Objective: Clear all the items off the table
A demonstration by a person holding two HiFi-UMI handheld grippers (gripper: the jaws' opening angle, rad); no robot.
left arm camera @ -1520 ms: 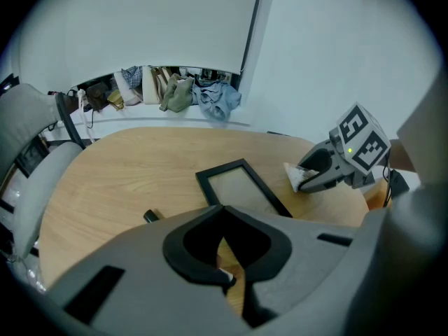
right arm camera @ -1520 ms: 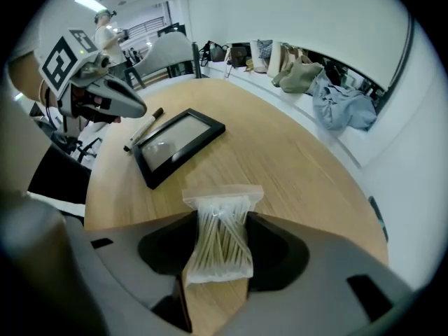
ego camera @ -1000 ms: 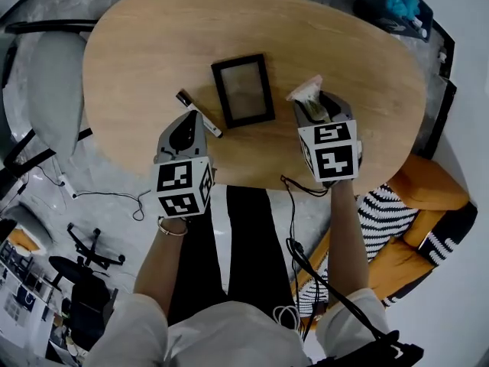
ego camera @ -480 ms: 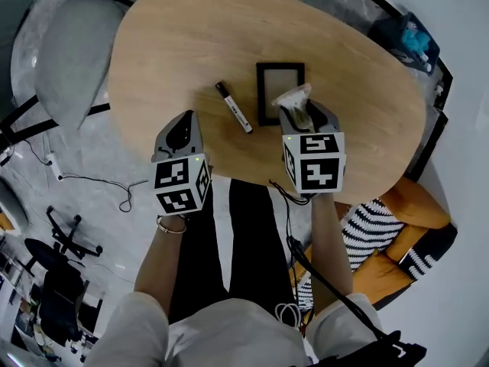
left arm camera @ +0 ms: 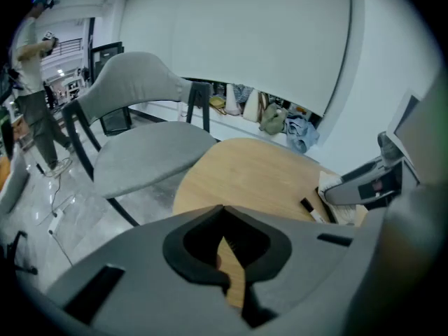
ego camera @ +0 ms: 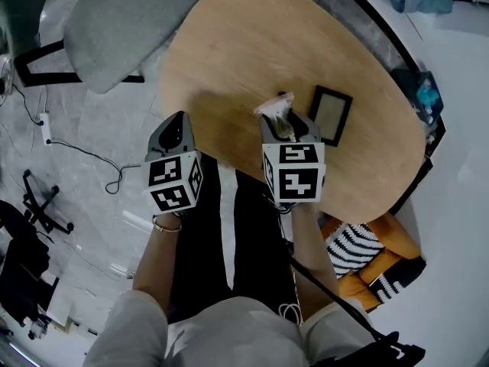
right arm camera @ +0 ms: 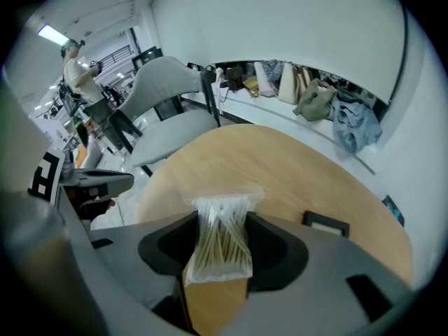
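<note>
My right gripper (ego camera: 278, 119) is shut on a clear bag of cotton swabs (ego camera: 274, 108) and holds it a little above the oval wooden table (ego camera: 252, 37). The bag (right arm camera: 220, 238) stands upright between the pads of the right gripper (right arm camera: 222, 219). A black picture frame (ego camera: 330, 115) lies flat just right of that gripper, and also shows as the picture frame (right arm camera: 325, 224). A black-and-white marker (left arm camera: 311, 210) lies on the wood; in the head view it is hidden. My left gripper (ego camera: 176, 121) hangs at the table's near left edge, shut and empty (left arm camera: 222, 208).
A grey chair (ego camera: 122, 21) stands at the table's far left. An orange seat with a striped cushion (ego camera: 359, 251) sits by the near right edge. Bags and clothes (right arm camera: 315, 93) lie along the wall ledge. A person (right arm camera: 80, 75) stands far off. Cables (ego camera: 99, 159) run over the floor.
My right gripper has carried the bag leftward, from the right of the picture frame to its left. The marker is now hidden behind it. The left gripper stays at the near edge.
</note>
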